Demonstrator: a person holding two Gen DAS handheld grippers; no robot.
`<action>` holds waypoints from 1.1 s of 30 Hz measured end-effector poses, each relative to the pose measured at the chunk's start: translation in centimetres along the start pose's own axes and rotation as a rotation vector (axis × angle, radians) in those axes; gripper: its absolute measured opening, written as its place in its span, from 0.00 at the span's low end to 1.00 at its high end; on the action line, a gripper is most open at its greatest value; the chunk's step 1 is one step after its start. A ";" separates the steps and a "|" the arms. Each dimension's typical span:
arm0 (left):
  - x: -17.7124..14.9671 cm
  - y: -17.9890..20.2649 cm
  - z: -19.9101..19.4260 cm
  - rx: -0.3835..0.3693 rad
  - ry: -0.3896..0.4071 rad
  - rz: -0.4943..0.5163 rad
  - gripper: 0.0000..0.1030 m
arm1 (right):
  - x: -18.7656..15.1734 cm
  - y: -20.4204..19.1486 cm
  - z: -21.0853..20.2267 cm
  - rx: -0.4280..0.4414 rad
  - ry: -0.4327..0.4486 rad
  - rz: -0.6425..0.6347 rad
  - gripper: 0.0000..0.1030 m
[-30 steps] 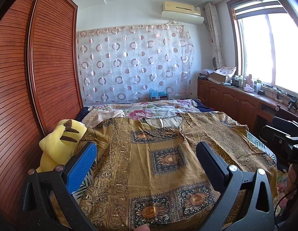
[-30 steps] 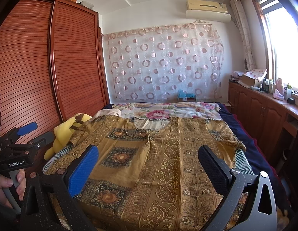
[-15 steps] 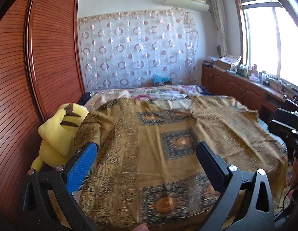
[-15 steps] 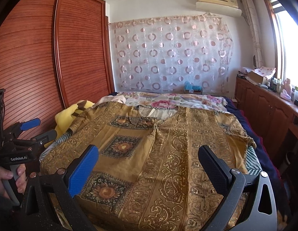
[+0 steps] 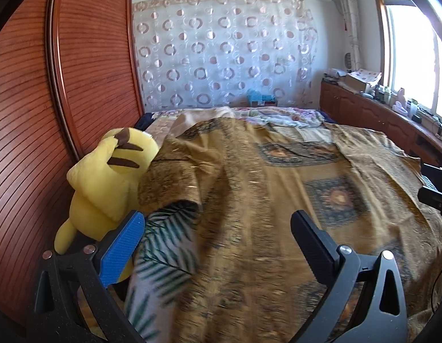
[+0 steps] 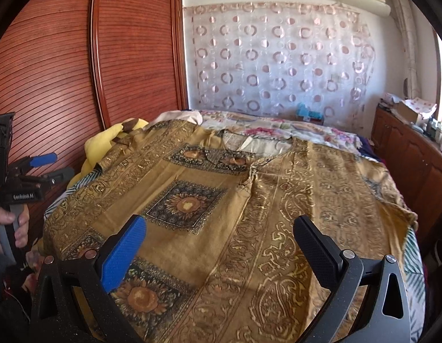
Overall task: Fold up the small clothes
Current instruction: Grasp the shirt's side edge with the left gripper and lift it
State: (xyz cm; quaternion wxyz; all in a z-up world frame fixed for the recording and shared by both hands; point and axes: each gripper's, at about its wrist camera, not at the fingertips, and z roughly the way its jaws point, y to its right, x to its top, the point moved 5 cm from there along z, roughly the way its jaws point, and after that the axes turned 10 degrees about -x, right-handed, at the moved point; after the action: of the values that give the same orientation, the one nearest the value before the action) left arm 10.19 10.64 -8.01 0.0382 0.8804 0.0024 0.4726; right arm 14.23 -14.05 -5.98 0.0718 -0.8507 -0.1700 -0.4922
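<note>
Left gripper (image 5: 218, 228), jaws wide and empty, had dropped toward the left sleeve (image 5: 169, 183) of the gold patterned tunic (image 6: 221, 200) lying flat on the bed beside a yellow plush (image 5: 106, 177), right gripper (image 6: 221, 245) likewise gaping, so first fold looked imminent

A bed (image 6: 415, 257) is carrying everything here, and a sheet with a green leaf print (image 5: 164, 245) is covering it; this sheet is showing only at the left and right edges. A large golden-brown garment (image 6: 249, 228) with sunflower squares is lying spread flat over most of the bed, with its neck opening toward the far end. Its left sleeve (image 5: 175, 177) is lying a little raised and wrinkled against a yellow plush toy (image 5: 106, 177), which is sitting at the left edge of the bed beside the wooden wardrobe. At the far end, a floral blanket (image 6: 278, 128) is lying across the bed, just beyond the garment's collar.
</note>
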 end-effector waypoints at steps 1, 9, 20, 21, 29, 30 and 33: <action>0.0 -0.6 0.3 0.000 -0.009 -0.009 0.97 | 0.2 0.1 0.3 0.002 -0.004 0.000 0.99; -0.7 -5.1 3.9 0.049 -0.142 -0.034 0.68 | 1.7 0.0 2.6 0.031 -0.042 -0.022 0.99; -1.0 -8.8 8.6 0.090 -0.272 -0.022 0.26 | 3.3 -0.5 6.0 0.079 -0.095 -0.058 0.99; -0.8 -8.9 8.5 0.082 -0.260 -0.028 0.23 | 3.4 -0.6 6.3 0.081 -0.097 -0.066 0.99; 1.5 -8.9 7.4 0.068 -0.153 -0.033 0.03 | 3.5 -1.0 7.2 0.074 -0.105 -0.106 0.99; 2.0 -8.7 7.2 0.066 -0.141 -0.025 0.03 | 3.5 -1.0 7.1 0.071 -0.102 -0.110 0.99; 4.1 -7.3 6.6 0.047 -0.104 0.018 0.02 | 3.7 -0.8 7.0 0.070 -0.096 -0.103 0.99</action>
State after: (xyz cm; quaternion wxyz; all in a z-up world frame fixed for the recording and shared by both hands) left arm 18.18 17.64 -8.72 0.0135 0.9044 0.0036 0.4264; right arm 21.28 -10.44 -6.37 0.0676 -0.8605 -0.2338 -0.4475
